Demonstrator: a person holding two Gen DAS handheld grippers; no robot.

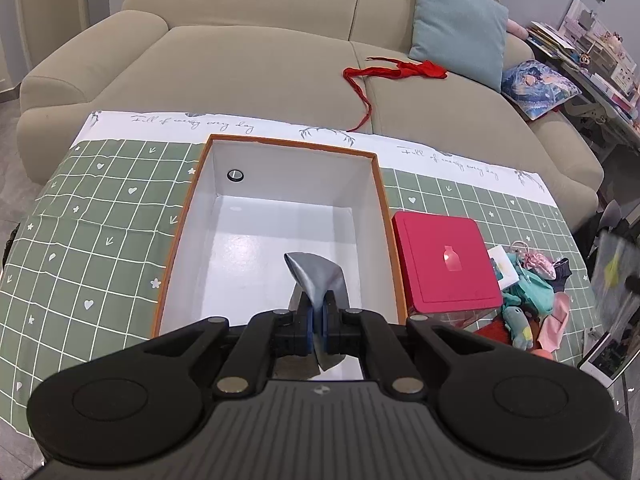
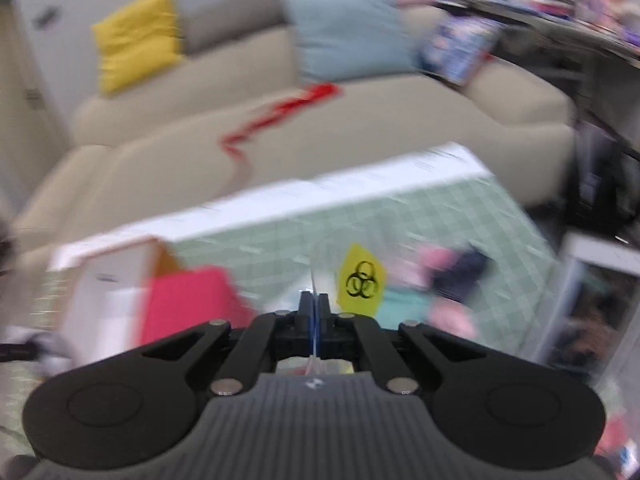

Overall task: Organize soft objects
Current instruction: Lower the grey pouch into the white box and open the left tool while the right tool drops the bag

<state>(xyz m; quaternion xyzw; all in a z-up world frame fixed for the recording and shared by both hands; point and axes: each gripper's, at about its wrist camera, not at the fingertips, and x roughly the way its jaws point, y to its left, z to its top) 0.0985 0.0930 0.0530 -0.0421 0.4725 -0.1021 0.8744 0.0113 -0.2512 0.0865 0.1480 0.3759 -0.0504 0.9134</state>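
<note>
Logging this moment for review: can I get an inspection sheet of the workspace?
Surface: green checked tablecloth.
Job's things: open orange-rimmed box, otherwise empty; soft-toy pile beside the red lidded box.
Clutter: red ribbon on the sofa.
Grippers: left gripper shut on grey fabric over the box; right gripper shut on a thin clear sheet; view blurred.
Cables: nothing seen.
Surroundings: cushions, crowded shelves.

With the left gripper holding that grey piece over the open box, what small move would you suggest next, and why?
Probably lower it slightly and open. The left gripper is shut on the grey cloth, which already hangs inside the orange-rimmed box above its bare white floor, so releasing should drop it in.
</note>
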